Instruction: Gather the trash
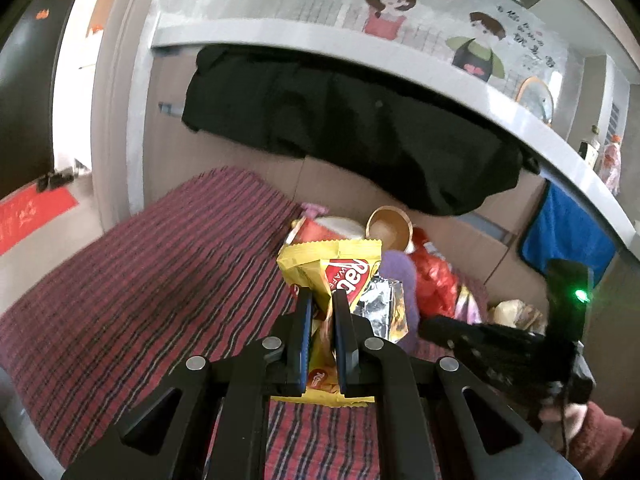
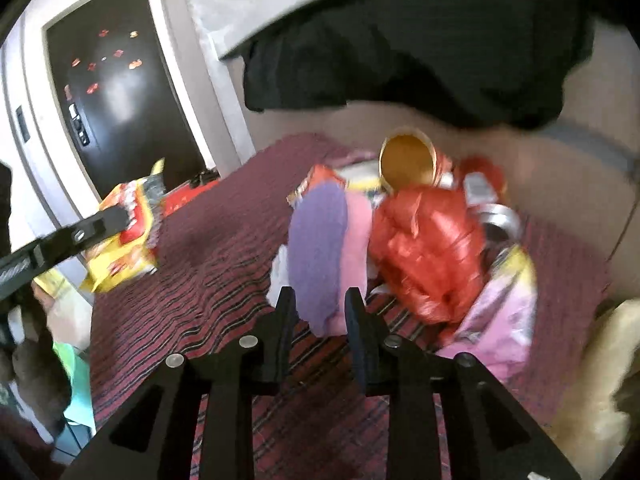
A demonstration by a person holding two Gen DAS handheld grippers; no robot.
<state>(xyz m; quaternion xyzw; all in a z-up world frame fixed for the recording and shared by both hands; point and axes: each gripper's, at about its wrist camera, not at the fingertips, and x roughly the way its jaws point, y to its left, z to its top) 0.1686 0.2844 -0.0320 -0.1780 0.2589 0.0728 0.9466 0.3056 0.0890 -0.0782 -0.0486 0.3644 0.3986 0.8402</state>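
Note:
My left gripper (image 1: 322, 300) is shut on a yellow wafer wrapper (image 1: 332, 268) and holds it above the red striped rug (image 1: 140, 280). The wrapper (image 2: 128, 232) and left gripper also show at the left of the right wrist view. My right gripper (image 2: 320, 300) is open and empty, just in front of a trash pile: a purple and pink cloth piece (image 2: 320, 248), a crumpled red plastic bag (image 2: 424, 248), a gold cup lying on its side (image 2: 408, 160), and a pink and yellow wrapper (image 2: 504, 312). The right gripper's body shows at the right of the left wrist view (image 1: 500, 344).
A black cloth (image 1: 352, 128) hangs from a grey counter edge (image 1: 360, 56) over brown cabinet fronts behind the pile. A blue towel (image 1: 568, 240) hangs at right. A dark door (image 2: 120, 92) is at left. A cream fluffy thing (image 2: 600, 380) lies at right.

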